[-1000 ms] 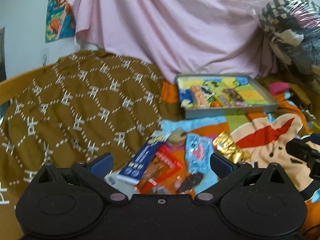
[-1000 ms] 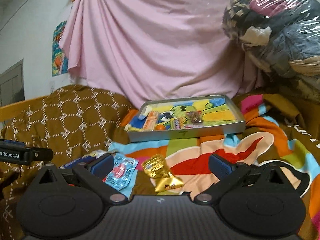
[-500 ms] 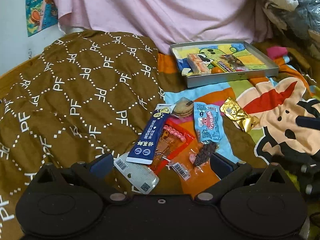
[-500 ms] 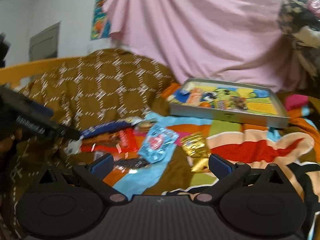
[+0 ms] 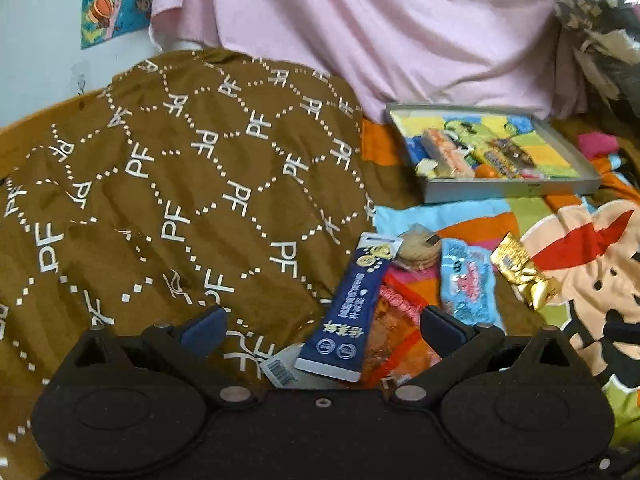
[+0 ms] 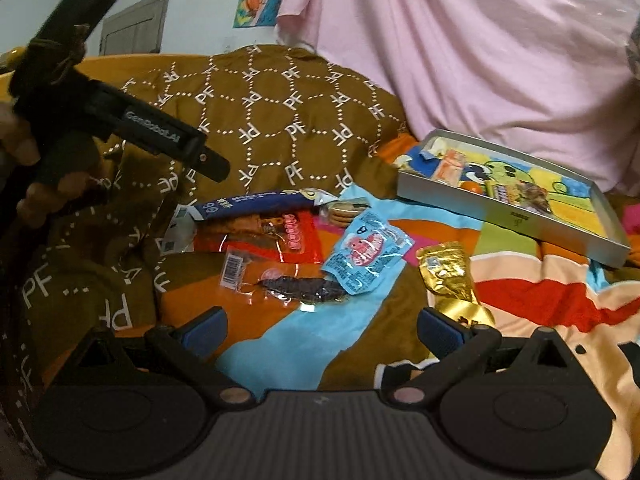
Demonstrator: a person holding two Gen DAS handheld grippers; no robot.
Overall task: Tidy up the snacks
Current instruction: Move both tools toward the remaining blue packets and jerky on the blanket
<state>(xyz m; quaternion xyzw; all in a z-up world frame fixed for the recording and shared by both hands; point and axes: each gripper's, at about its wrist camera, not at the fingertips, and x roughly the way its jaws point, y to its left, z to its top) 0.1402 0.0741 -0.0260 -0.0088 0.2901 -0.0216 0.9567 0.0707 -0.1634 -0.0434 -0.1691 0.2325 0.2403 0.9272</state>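
Loose snacks lie on the bed cover: a dark blue packet (image 5: 349, 308) (image 6: 256, 202), a red packet (image 5: 394, 328) (image 6: 276, 236), a cookie pack (image 5: 416, 254) (image 6: 346, 212), a light blue packet (image 5: 466, 284) (image 6: 366, 256), a gold packet (image 5: 520, 272) (image 6: 450, 276) and a clear packet with a dark snack (image 6: 280, 284). A grey tray (image 5: 512, 190) (image 6: 516, 220) holds several snacks further back. My left gripper (image 5: 322, 330) is open over the blue and red packets. My right gripper (image 6: 320, 328) is open and empty, near the clear packet.
A brown patterned blanket (image 5: 180, 184) is bunched up on the left. A pink sheet (image 5: 380, 28) hangs behind. A plastic-wrapped bundle (image 5: 604, 20) sits at the far right. The left gripper's body (image 6: 120, 120) shows at the right view's upper left.
The left gripper has moved closer to the blue and red packets. The right gripper has swung left and tilted down toward the snack pile.
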